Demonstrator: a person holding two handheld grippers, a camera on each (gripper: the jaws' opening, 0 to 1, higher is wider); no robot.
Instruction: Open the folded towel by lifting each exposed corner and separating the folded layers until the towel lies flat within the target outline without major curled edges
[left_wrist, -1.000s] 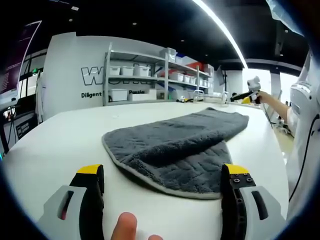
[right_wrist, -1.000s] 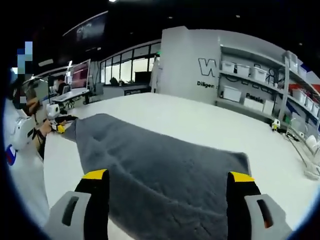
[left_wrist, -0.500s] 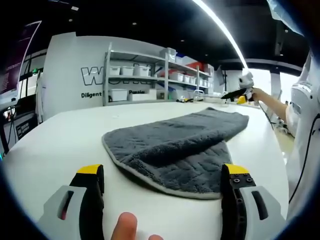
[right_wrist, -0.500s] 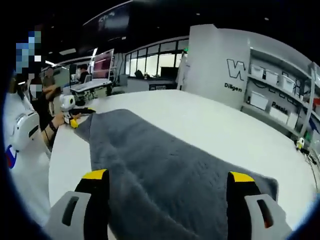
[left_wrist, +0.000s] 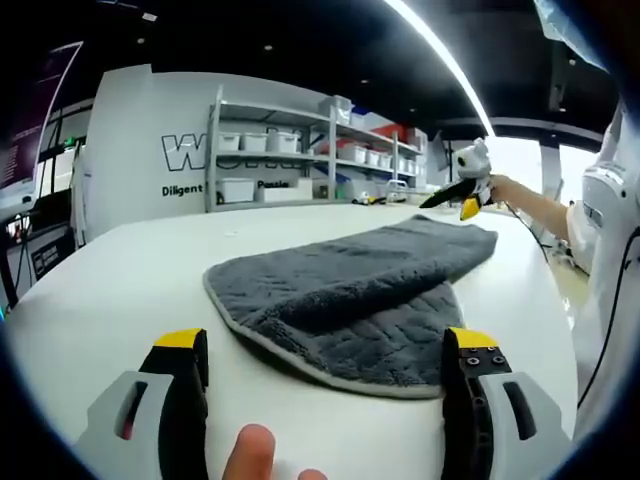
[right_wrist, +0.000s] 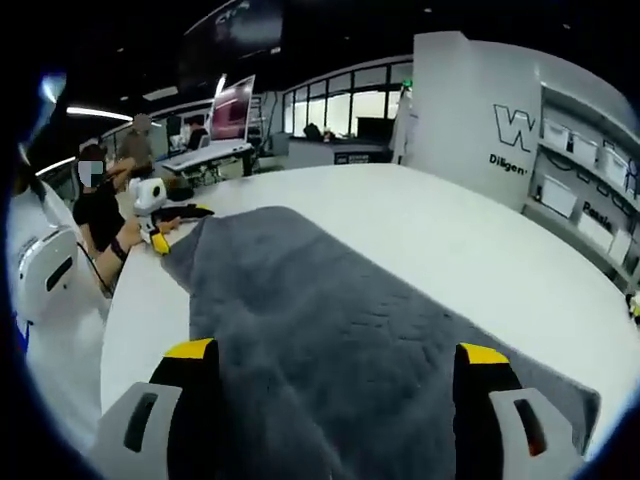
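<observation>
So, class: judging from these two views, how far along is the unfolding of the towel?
Hardly begun. Done: nothing visible; the grey towel lies folded on the white table, its upper layer doubled over the lower. In hand: both grippers are open and empty, the right gripper hovering over the towel, the left gripper short of it. Left: lifting corners, separating layers, flattening.

A dark grey plush towel (left_wrist: 350, 295) lies on the white tabletop (left_wrist: 120, 280), still folded: an upper layer is doubled over a lower one, whose quilted, stitched face shows at the near end. A pale hem runs round its rounded near corner. The upper layer has a soft rolled fold edge crossing the cloth. The towel stretches lengthwise toward the tabletop's far edge, its far end lying flat there. In the right gripper view the towel (right_wrist: 330, 340) spreads broadly, gently rumpled.
</observation>
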